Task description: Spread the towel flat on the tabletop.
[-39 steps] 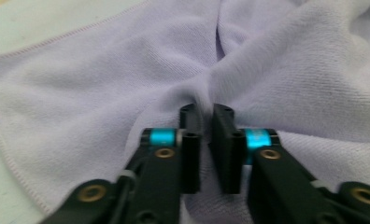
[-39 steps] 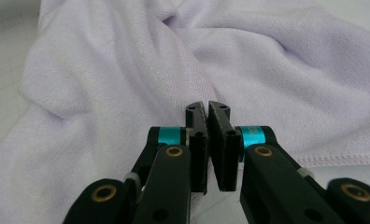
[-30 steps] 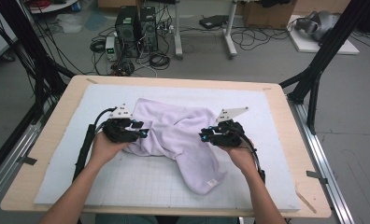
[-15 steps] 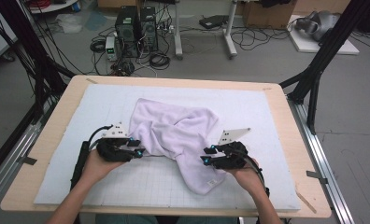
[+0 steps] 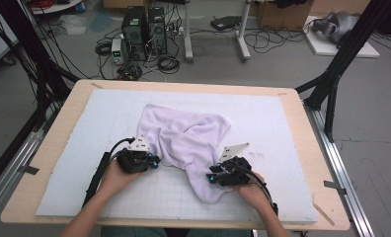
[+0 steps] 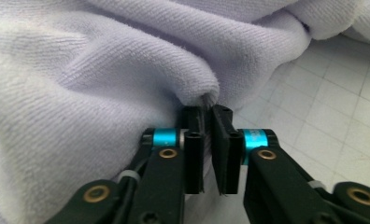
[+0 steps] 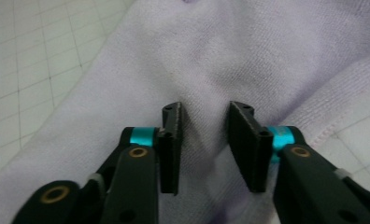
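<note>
One towel [image 5: 186, 140] on the table [image 5: 292, 111], two grippers, and a white gridded mat [image 5: 85, 128] under it all. That's the whole count.

Going from the left: my left gripper [image 5: 151, 162] sits at the towel's left edge, low on the mat. Its fingers [image 6: 192, 154] have just snapped together and they're nearly closed, with a pinch of the lavender cloth caught at the tips; in the left gripper view you can see the fold bunching right where they meet [image 6: 206, 100]. There's a wide strip of bare mat to the left of that hand, and more toward the front edge of the table.

The towel itself lies crumpled in the middle of the mat, bunched up with a long flap running down toward my right hand.

My right gripper [image 5: 214, 177] is on that lower flap, near the towel's bottom corner. Its fingers [image 7: 171, 140] have just been closing a bit but there's a clear gap between them, with flat cloth lying under the gap [image 7: 204, 116]. I can't see them pinching anything yet. The hemmed edge of the towel [image 7: 332, 128] runs just off to one side in the right gripper view.

Right of that hand there's plenty of open mat up to the table's right edge, and the far strip of mat behind the towel is bare too.
</note>
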The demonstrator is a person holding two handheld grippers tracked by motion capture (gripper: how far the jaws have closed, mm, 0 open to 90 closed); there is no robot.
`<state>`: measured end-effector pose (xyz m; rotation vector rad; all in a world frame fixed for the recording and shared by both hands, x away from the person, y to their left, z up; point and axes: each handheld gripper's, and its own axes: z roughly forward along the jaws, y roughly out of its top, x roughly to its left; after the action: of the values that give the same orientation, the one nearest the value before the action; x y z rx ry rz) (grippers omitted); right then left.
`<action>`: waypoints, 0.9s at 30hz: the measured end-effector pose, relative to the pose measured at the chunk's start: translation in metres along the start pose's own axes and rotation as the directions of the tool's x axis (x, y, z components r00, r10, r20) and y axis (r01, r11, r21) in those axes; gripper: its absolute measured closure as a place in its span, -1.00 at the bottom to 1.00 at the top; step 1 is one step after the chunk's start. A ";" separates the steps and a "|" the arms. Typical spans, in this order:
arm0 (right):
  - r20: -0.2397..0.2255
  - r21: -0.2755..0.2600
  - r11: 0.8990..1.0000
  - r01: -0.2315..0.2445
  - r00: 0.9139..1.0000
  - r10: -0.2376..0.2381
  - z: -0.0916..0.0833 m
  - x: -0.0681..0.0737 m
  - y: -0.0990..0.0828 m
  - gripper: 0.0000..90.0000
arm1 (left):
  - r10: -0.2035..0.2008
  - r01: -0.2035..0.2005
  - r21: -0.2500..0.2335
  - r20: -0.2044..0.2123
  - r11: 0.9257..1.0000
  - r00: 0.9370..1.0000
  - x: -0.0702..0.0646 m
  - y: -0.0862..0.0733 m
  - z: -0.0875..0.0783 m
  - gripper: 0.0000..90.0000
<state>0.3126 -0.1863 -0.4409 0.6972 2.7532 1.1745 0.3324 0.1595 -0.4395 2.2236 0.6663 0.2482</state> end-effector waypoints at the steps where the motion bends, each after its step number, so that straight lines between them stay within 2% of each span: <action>1: -0.008 -0.003 1.000 0.005 1.000 -0.005 0.000 -0.001 0.000 0.67 | 0.002 -0.002 0.001 0.000 1.000 1.000 0.000 0.000 -0.001 0.90; 5: -0.012 -0.013 1.000 0.025 1.000 -0.025 -0.004 0.001 0.002 0.87 | 0.004 -0.004 -0.021 0.008 1.000 1.000 -0.002 0.001 -0.010 0.92; 8: -0.016 -0.040 0.999 0.018 1.000 -0.019 -0.011 0.001 0.004 0.87 | 0.011 -0.011 -0.074 0.009 0.997 1.000 -0.006 0.004 -0.026 0.94; 10: -0.016 -0.060 0.998 0.027 0.999 -0.028 -0.017 0.002 0.007 0.88 | 0.032 -0.032 -0.088 0.000 0.996 0.999 -0.008 0.007 -0.037 0.94; 14: -0.008 -0.095 0.994 0.048 0.999 -0.049 -0.030 0.006 0.015 0.88 | 0.039 -0.041 -0.123 -0.018 0.992 0.999 -0.009 0.011 -0.058 0.94; 20: -0.011 -0.162 0.984 0.073 0.997 -0.076 -0.051 0.012 0.030 0.89 | 0.062 -0.072 -0.176 -0.059 0.982 0.996 -0.012 0.019 -0.089 0.94; 24: 0.008 -0.211 0.972 0.104 0.995 -0.104 -0.064 0.016 0.040 0.89 | 0.081 -0.095 -0.213 -0.072 0.972 0.994 -0.014 0.027 -0.107 0.94; 25: 0.012 -0.214 0.971 0.105 0.994 -0.105 -0.067 0.016 0.042 0.89 | 0.079 -0.095 -0.215 -0.083 0.972 0.993 -0.012 0.028 -0.108 0.94; 27: 0.034 -0.204 0.973 0.106 0.994 -0.101 -0.067 0.011 0.044 0.89 | 0.063 -0.081 -0.191 -0.097 0.978 0.993 -0.006 0.027 -0.101 0.94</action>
<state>0.3043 -0.1993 -0.3615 0.5341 2.5637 1.3922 0.2996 0.2061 -0.3511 2.0599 0.5836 0.4345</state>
